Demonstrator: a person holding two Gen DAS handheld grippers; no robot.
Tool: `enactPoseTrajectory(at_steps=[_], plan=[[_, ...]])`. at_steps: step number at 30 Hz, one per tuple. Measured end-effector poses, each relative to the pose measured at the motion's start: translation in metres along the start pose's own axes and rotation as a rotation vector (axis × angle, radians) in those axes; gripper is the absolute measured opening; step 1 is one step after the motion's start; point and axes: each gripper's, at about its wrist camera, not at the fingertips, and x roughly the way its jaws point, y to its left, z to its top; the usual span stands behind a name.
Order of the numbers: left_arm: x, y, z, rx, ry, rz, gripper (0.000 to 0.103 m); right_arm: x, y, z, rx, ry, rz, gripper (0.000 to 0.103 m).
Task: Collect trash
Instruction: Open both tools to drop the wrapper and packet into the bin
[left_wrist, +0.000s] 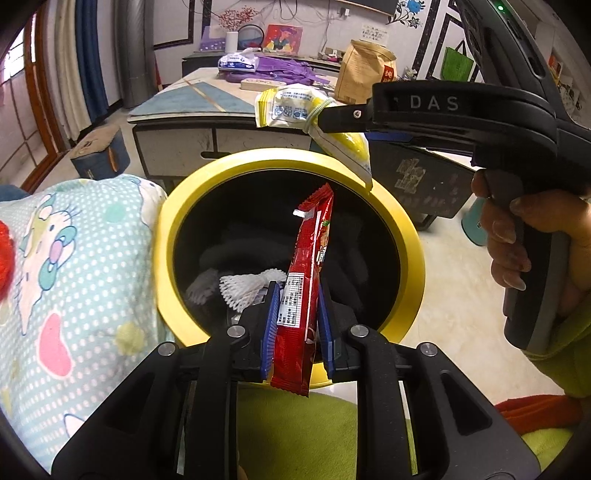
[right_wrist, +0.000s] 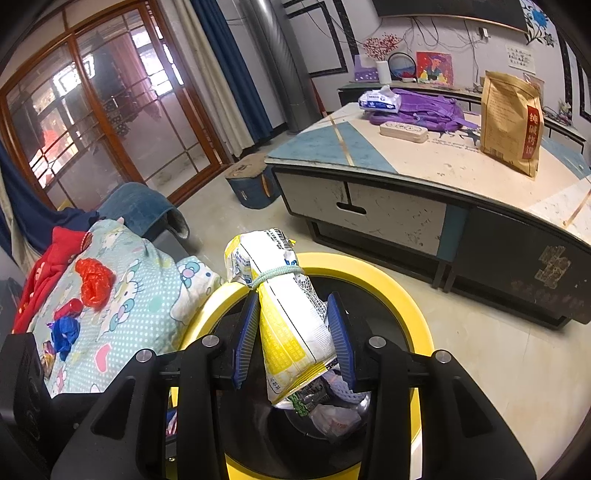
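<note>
wrapper (left_wrist: 308, 280) upright in left tool (left_wrist: 297, 325)

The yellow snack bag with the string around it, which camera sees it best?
The right wrist view. There the yellow snack bag fills the middle, pinched by the right gripper above the yellow bin, its string and print clear. The left wrist view shows it smaller, farther off, partly behind that gripper's finger.
</note>
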Motion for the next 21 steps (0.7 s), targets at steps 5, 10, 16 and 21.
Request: enactPoseTrajectory(at_steps=[5,10,16,21], plan=[[0.003,0.001,0.001,-0.006,-0.002,0.003,0.014,0.000,-0.003,0.001,0.019,0.000,-0.004,0.039],[0.002,0.002,0.001,-0.009,-0.019,0.018,0.045,-0.005,-0.006,0.003,0.038,-0.027,-0.016,0.054],[-0.010,0.010,0.002,-0.060,-0.048,0.031,0.076,-0.010,-0.006,0.004,0.036,-0.048,-0.022,0.065],[-0.024,0.017,0.003,-0.099,-0.082,0.057,0.092,-0.012,0.000,0.004,0.020,-0.050,-0.016,0.066]])
